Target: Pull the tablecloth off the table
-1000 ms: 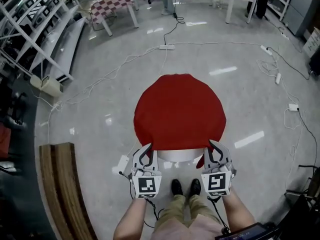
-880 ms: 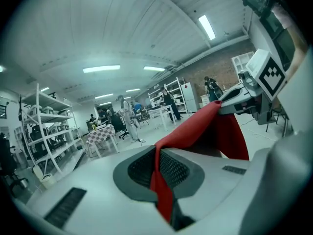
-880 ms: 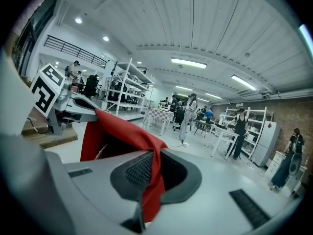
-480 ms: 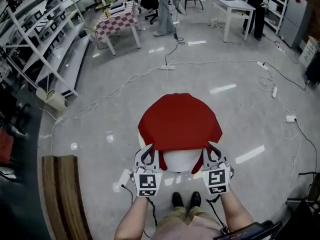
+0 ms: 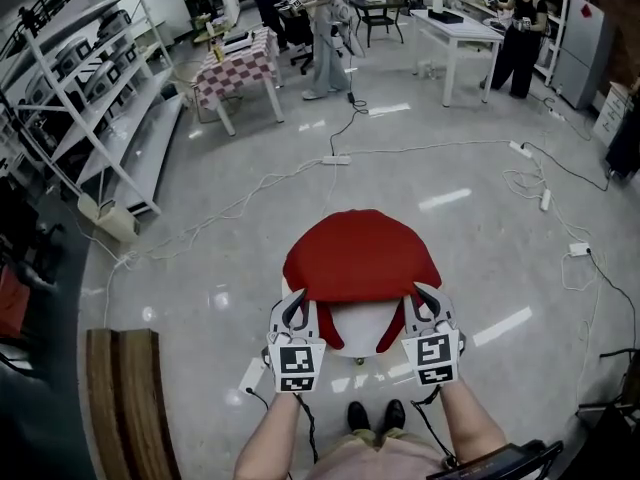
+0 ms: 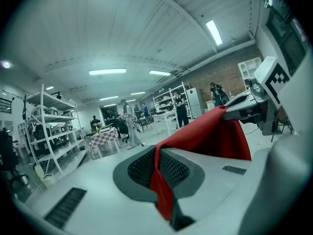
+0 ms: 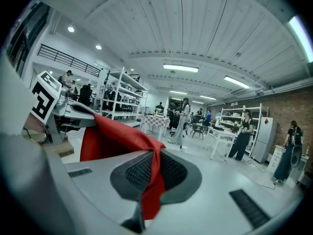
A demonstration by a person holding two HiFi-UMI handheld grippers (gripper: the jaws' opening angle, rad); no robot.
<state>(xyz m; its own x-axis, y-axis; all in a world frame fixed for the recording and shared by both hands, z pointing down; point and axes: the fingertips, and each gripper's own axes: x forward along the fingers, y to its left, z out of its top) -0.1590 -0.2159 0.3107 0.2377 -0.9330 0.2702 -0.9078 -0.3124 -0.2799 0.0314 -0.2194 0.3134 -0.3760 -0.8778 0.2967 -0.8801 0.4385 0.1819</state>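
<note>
The red tablecloth [image 5: 360, 256] lies over a small round white table [image 5: 362, 328], whose near part shows bare. My left gripper [image 5: 294, 306] and right gripper [image 5: 427, 301] are each shut on the cloth's near edge, one at each side, lifting it off the tabletop. In the left gripper view a red fold [image 6: 161, 190] is pinched between the pads of the left gripper [image 6: 157, 153], and the cloth [image 6: 210, 136] stretches right to the other gripper [image 6: 259, 106]. The right gripper view shows the right gripper [image 7: 155, 155] pinching cloth [image 7: 117, 136] the same way.
A wooden bench [image 5: 125, 398] stands at the near left. Cables and a power strip [image 5: 336, 159] lie on the floor beyond the table. Metal shelves [image 5: 90, 98] line the left, with a checkered table [image 5: 235, 60], a white table [image 5: 455, 30] and several people at the back. My shoes [image 5: 375, 415] are just behind the table.
Both grippers have risen with the cloth's near edge. The cloth has slid toward me, baring more of the white tabletop. The table now appears farther away in the head view.
</note>
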